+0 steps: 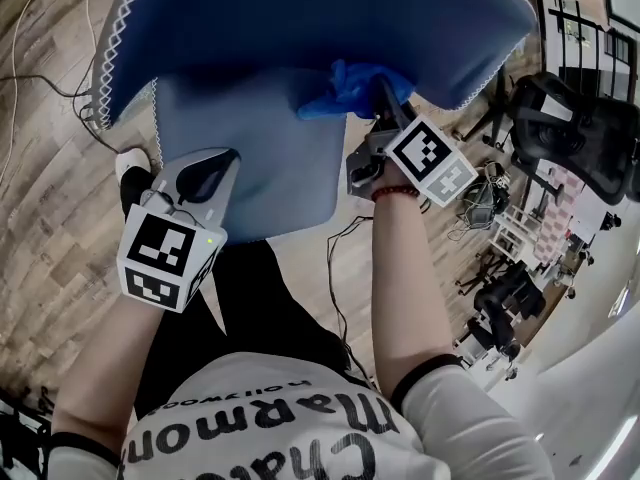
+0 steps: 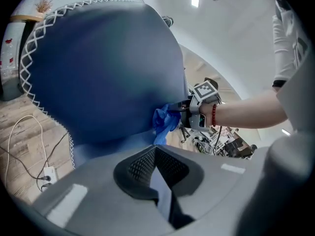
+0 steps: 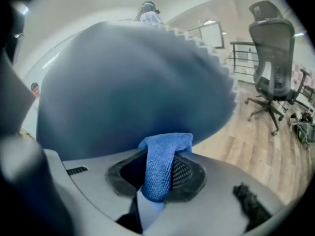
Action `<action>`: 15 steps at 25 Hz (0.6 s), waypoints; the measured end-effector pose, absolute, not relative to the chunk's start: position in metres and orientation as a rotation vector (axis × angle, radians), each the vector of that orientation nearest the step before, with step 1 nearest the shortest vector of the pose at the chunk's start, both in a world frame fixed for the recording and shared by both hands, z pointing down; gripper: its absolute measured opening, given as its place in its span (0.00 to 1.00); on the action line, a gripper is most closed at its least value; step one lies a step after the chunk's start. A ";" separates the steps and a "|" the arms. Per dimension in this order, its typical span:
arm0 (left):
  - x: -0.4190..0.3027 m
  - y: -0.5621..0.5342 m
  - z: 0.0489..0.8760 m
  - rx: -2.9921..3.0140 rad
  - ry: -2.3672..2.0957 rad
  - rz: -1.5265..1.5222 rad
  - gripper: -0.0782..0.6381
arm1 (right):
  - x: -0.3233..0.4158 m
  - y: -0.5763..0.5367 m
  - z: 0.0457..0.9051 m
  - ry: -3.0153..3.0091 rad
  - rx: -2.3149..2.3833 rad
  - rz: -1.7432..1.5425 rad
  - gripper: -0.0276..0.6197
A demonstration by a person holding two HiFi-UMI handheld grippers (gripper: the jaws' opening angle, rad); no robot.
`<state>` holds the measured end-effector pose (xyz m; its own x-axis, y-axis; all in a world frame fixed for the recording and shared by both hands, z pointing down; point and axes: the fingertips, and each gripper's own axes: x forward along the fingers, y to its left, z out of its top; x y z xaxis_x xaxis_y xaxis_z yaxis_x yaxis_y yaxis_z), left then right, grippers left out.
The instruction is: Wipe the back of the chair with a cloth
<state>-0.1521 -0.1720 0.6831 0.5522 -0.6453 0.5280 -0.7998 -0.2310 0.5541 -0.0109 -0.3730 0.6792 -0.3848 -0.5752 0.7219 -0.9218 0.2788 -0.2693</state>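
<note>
Right gripper [image 1: 383, 103]: clamping the blue cloth [image 1: 345, 90], pressing it against the chair back [image 1: 300, 18].
Left gripper [image 1: 208, 180]: jaws sitting together, holding nothing, near the stitched edge [image 1: 118, 43].
Floor [image 1: 45, 178]: lying open at left.

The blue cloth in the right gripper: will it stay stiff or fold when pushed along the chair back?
Probably floppy: the cloth drapes limply from the right gripper. Its looped weave looks light and grippy, so it likely bunches against the chair back.
</note>
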 end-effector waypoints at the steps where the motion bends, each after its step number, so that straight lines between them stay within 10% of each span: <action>1: -0.151 -0.169 0.684 1.963 -1.158 0.240 0.12 | -0.001 -0.374 0.678 -2.042 1.398 0.929 0.18; 15: -0.237 -0.142 0.690 1.850 -1.278 0.218 0.12 | -0.180 -0.240 0.720 -2.168 0.669 0.975 0.17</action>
<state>-0.2370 -0.1421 0.6902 0.4616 -0.6829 0.5661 -0.8321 -0.1121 0.5432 -0.1801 -0.2405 0.7198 -0.6520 -0.1778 0.7371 -0.6695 0.5913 -0.4496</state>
